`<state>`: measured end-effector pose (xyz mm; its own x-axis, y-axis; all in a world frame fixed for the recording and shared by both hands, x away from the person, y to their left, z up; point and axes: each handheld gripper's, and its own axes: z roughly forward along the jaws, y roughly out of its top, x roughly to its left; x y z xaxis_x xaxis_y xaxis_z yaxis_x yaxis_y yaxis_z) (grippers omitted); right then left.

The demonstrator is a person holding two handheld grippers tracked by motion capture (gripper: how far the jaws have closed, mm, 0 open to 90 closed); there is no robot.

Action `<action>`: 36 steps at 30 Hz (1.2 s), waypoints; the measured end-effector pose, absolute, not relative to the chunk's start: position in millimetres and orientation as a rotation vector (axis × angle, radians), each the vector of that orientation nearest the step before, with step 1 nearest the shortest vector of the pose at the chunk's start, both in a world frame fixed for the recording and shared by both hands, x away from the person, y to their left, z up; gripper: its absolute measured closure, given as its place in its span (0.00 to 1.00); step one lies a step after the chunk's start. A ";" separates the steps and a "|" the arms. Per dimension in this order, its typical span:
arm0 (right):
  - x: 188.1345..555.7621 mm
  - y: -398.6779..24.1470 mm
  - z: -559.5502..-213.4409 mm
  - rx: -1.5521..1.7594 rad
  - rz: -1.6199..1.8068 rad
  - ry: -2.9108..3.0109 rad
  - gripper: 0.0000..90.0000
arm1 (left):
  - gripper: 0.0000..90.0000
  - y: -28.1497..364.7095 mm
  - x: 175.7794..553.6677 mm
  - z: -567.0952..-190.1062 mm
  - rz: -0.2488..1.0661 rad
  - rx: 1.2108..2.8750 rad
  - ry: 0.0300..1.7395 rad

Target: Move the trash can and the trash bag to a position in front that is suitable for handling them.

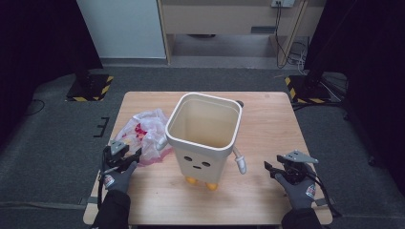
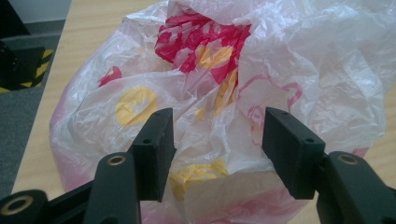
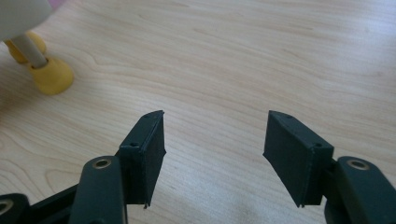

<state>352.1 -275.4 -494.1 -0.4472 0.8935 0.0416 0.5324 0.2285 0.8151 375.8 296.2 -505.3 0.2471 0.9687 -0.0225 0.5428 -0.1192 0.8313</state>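
A crumpled clear plastic bag [image 1: 143, 131] with red and yellow print lies on the wooden table [image 1: 267, 124], left of a cream bin [image 1: 205, 138]. The bin has a dotted face, small arms and yellow feet [image 3: 51, 77]. My left gripper [image 1: 136, 155] is at the bag's near edge. In the left gripper view it [image 2: 217, 140] stands open, with the bag [image 2: 289, 60] bulging close in front of the jaws and the pads not pressing on it. My right gripper [image 1: 270, 169] hovers open over bare wood to the right of the bin, with nothing between its jaws [image 3: 215, 140].
The bin stands upright mid-table with its mouth open. Bare wood stretches right of the bin and along the front edge. Dark carpet surrounds the table, and two black stand bases with yellow stripes [image 1: 88, 88] sit beyond its far corners.
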 end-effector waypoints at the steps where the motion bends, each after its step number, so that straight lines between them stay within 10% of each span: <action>1: 352.1 -275.4 -494.1 1.310 1.104 2.070 0.42 | 0.48 298.7 371.6 -505.3 0.711 1.775 1.396; 20: 348.0 -273.0 -516.4 1.331 0.987 2.160 0.37 | 0.31 261.9 293.4 -497.7 0.695 1.927 1.366; 36: 349.5 -285.1 -513.2 1.376 1.101 2.046 0.38 | 0.11 258.2 310.7 -531.1 0.556 2.025 1.394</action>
